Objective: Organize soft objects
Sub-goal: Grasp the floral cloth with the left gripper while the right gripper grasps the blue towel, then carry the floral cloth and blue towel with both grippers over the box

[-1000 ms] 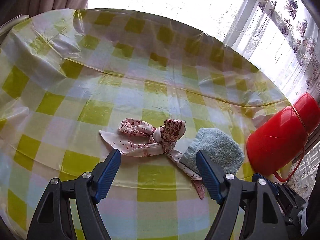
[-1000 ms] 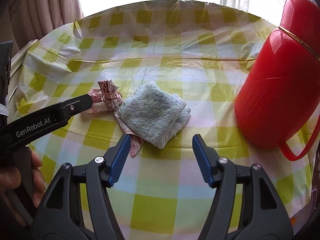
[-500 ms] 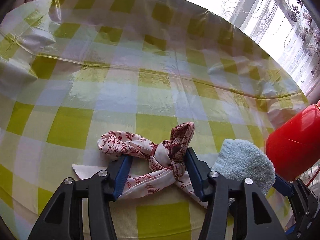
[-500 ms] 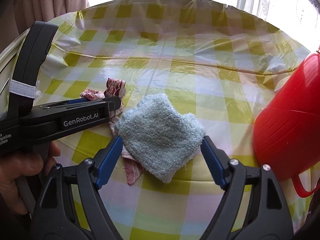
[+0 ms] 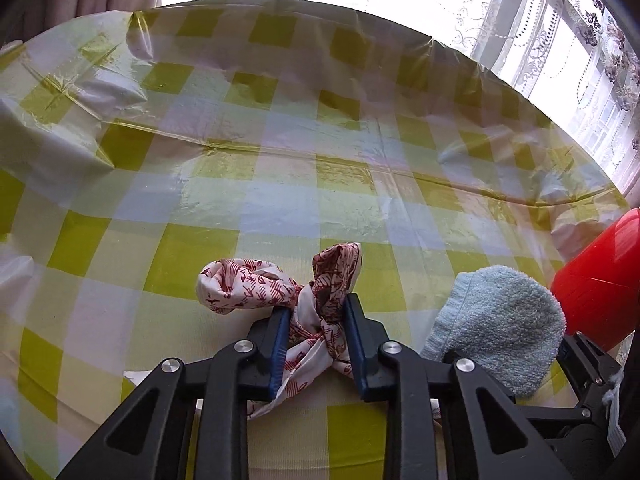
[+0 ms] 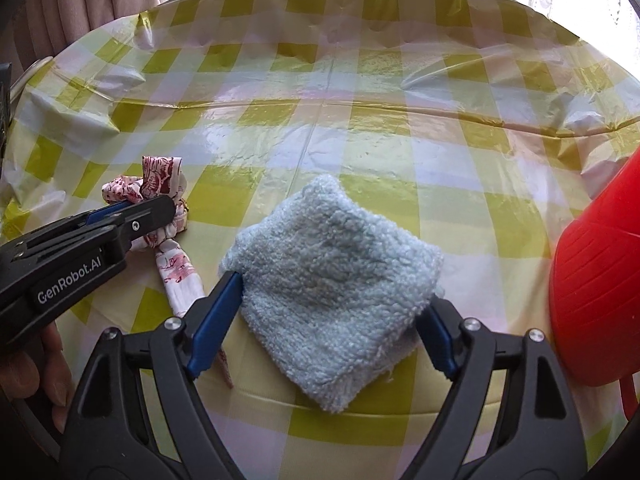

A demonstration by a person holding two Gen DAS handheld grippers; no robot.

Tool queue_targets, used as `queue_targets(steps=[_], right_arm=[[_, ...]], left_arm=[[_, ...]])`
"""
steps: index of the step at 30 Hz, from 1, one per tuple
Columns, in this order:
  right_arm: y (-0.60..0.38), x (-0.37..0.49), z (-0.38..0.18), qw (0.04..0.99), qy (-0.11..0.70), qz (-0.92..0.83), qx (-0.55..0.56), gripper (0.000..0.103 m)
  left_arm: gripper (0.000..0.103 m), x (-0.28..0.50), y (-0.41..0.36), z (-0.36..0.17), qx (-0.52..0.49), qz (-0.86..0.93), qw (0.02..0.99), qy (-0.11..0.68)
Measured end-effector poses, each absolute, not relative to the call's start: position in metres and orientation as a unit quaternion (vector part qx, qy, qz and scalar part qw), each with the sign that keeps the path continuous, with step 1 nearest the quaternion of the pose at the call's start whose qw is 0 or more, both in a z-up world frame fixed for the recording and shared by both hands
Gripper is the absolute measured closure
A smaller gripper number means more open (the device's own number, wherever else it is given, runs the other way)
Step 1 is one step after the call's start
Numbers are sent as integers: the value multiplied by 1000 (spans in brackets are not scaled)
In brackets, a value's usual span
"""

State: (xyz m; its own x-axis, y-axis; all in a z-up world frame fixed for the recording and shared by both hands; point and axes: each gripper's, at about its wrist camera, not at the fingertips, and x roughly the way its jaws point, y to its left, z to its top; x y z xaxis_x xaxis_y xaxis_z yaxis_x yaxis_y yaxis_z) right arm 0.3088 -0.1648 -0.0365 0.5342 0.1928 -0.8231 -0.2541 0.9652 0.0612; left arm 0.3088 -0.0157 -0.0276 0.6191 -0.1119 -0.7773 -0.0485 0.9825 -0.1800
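At the near edge of the table, the knotted red-and-white scarf (image 5: pixel 316 320) is pinched at its knot between the blue pads of the left gripper (image 5: pixel 316 344), whose fingers are drawn in close against the cloth on both sides. One rolled end of the scarf juts out toward 10 o'clock, a darker flap stands up at 12 o'clock, and a tail trails back under the gripper toward 6 o'clock. In the right wrist view the same scarf (image 6: pixel 160 216) lies at 9 o'clock of the folded light-blue towel (image 6: pixel 336 280), a tail reaching beside the towel's corner.

The right gripper (image 6: pixel 328 320) is spread wide around the towel, its pads just at the towel's left and right corners; whether they press the pile cannot be told. The towel rests flat on the yellow-and-white checked tablecloth (image 6: pixel 360 128). At 3 o'clock of the towel stands a red plastic jug (image 6: pixel 596 300), near but apart. Behind the table hang lace curtains (image 5: pixel 580 40).
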Motion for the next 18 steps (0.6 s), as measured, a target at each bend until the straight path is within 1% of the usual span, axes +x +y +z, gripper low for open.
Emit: queue_targets(steps=[2,4,5,7,10,13,18], right_arm=[[-165,307,-36,877,461,127,-35,25],[-165,305,-35,880,457,130,-32,39],[-165,304,-33,880,455,131,-30,43],[-165,302,-31,880,454,135,-25,59],[-163,294,-27,881,451,138,-25,72],[-162,286,-24,882,449,137,-27,76],[-166,270,-20,882,452,133,-23,78]], left_arm=[[76,306,-16,-28,-94,-19,895,435],[76,303,-17,-28,-94,-19,896,434],[76,300,-18,-27,-94,-20,896,433],[76,296,-19,-26,-94,-21,896,432],[76,287,-20,-25,-93,-21,897,432],[76,276,-24,-24,-90,-25,897,432],[76,257,-33,-19,-86,-30,898,430]])
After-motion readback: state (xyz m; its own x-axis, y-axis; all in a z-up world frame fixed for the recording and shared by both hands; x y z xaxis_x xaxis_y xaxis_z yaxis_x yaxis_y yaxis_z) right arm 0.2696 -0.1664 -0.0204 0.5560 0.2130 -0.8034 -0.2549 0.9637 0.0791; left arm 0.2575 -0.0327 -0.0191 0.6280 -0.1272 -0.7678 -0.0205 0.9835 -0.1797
